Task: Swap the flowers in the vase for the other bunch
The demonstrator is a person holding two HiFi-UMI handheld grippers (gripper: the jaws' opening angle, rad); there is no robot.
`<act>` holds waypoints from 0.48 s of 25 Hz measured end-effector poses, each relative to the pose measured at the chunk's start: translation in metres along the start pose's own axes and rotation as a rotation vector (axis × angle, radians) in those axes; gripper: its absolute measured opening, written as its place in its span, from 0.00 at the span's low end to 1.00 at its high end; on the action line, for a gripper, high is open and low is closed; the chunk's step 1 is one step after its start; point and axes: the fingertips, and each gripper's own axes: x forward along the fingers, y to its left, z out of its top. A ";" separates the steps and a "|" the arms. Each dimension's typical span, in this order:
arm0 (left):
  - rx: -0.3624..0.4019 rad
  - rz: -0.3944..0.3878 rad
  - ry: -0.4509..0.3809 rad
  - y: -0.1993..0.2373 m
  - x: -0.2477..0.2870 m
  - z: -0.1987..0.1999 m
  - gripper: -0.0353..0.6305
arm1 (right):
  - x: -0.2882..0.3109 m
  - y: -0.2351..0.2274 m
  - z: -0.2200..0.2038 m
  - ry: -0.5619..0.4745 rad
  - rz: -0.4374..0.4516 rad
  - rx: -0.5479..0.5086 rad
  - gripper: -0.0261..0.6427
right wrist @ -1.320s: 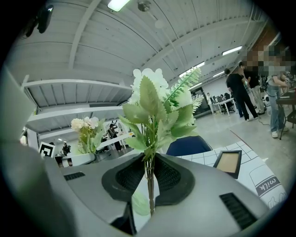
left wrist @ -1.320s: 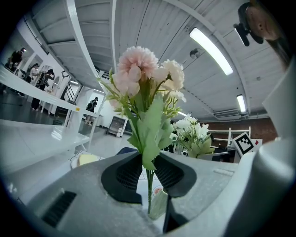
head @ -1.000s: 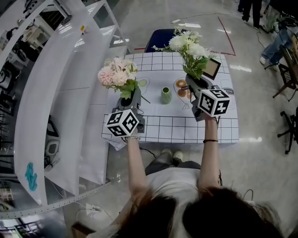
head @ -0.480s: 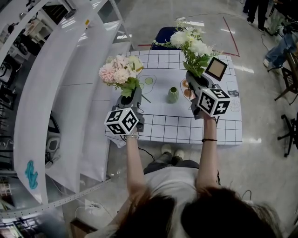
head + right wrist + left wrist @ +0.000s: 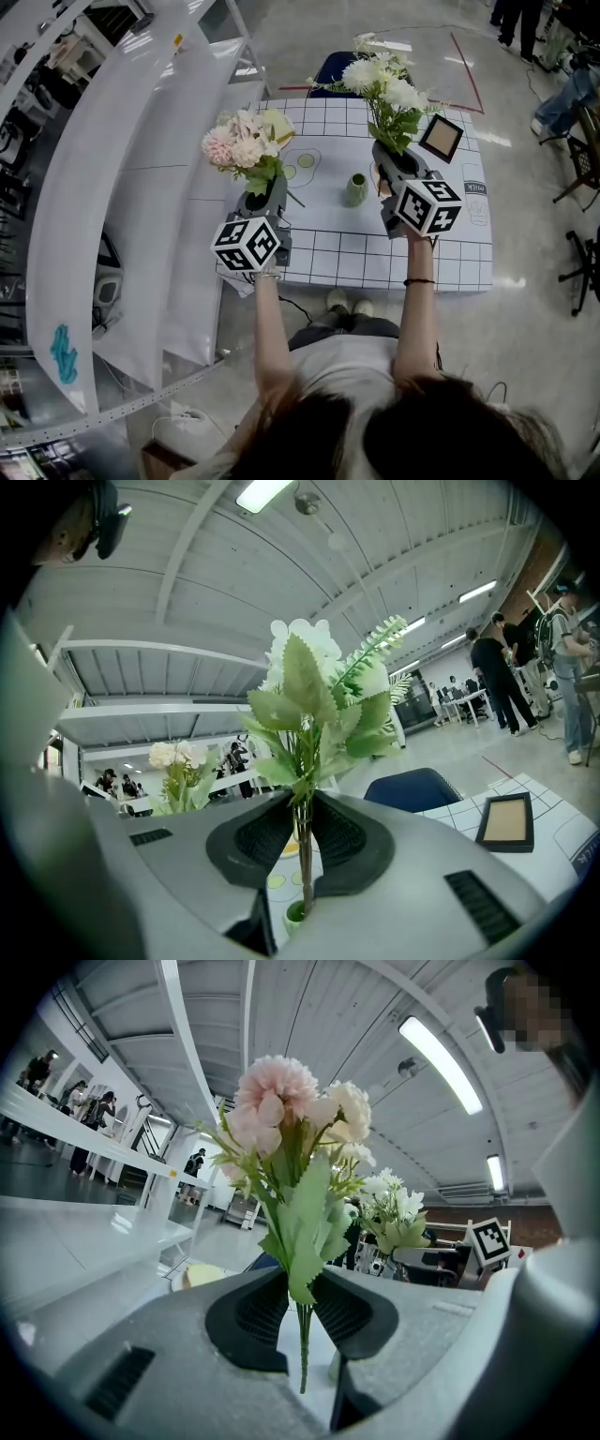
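My left gripper (image 5: pixel 262 201) is shut on the stems of a pink and cream bunch (image 5: pixel 242 141), held upright over the table's left edge. In the left gripper view the thin stems (image 5: pixel 302 1340) run down between the pads of the left gripper (image 5: pixel 300 1314). My right gripper (image 5: pixel 390 167) is shut on a white bunch with green leaves (image 5: pixel 384 89). A small green vase (image 5: pixel 356 190) stands empty on the table, just left of the right gripper. In the right gripper view the white bunch (image 5: pixel 314 696) rises from my right gripper (image 5: pixel 302 841), and its stem tip hangs at the vase mouth (image 5: pixel 295 915).
The table (image 5: pixel 441 262) has a white grid cloth with printed outlines. A small picture frame (image 5: pixel 441 138) lies at its back right, a pale yellow plate (image 5: pixel 277 123) at back left. A blue chair (image 5: pixel 330 70) stands behind, white curved shelving (image 5: pixel 122 187) to the left.
The right gripper with the white bunch has moved left, closer to the vase. The left gripper with the pink bunch has drifted away from the vase toward the table's left edge.
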 end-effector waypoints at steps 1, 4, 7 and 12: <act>-0.001 -0.001 0.001 0.001 0.000 0.000 0.17 | 0.001 0.001 0.001 -0.013 0.001 0.001 0.12; 0.000 -0.005 0.002 0.006 0.001 0.001 0.17 | 0.005 0.003 0.004 -0.052 0.003 -0.003 0.12; -0.001 -0.008 0.000 0.010 0.002 0.002 0.17 | 0.010 0.006 0.006 -0.078 0.008 -0.014 0.12; 0.004 -0.013 -0.002 0.016 0.004 0.005 0.17 | 0.016 0.011 0.010 -0.121 0.022 -0.004 0.12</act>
